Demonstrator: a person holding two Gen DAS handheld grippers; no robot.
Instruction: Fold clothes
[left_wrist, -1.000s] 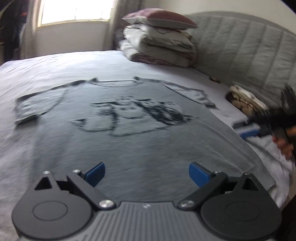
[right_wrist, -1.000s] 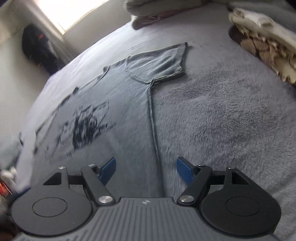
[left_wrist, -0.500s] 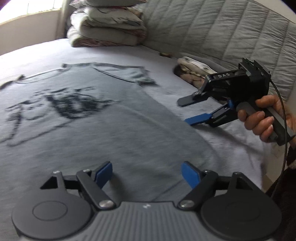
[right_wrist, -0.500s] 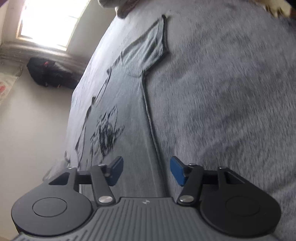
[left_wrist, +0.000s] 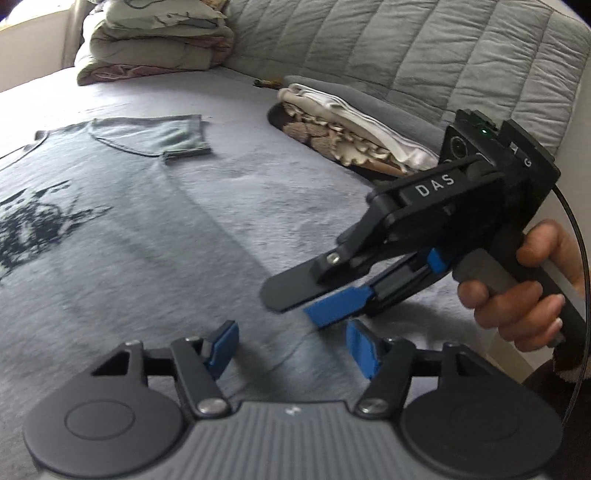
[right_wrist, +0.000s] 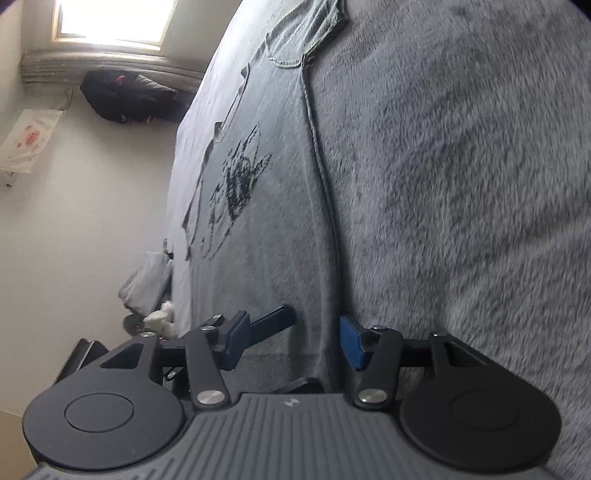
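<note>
A grey T-shirt (left_wrist: 122, 221) with a dark print lies flat on the bed, collar far, hem near. It also shows in the right wrist view (right_wrist: 266, 206). My left gripper (left_wrist: 291, 347) is open, low over the shirt's near right hem corner. My right gripper (right_wrist: 291, 339) is open and turned on its side, its jaws astride the shirt's right side edge near the hem. It shows in the left wrist view (left_wrist: 314, 299) just beyond the left gripper, held by a hand.
The grey fuzzy bed cover (left_wrist: 280, 192) spreads right of the shirt. Folded clothes (left_wrist: 343, 129) lie by the quilted headboard (left_wrist: 406, 48). Stacked pillows (left_wrist: 155, 40) sit at the far end. A dark bag (right_wrist: 122, 96) rests under the window.
My left gripper swung right to the shirt's near right corner. My right gripper rolled onto its side and dropped to the shirt's right edge, close to the left gripper.
</note>
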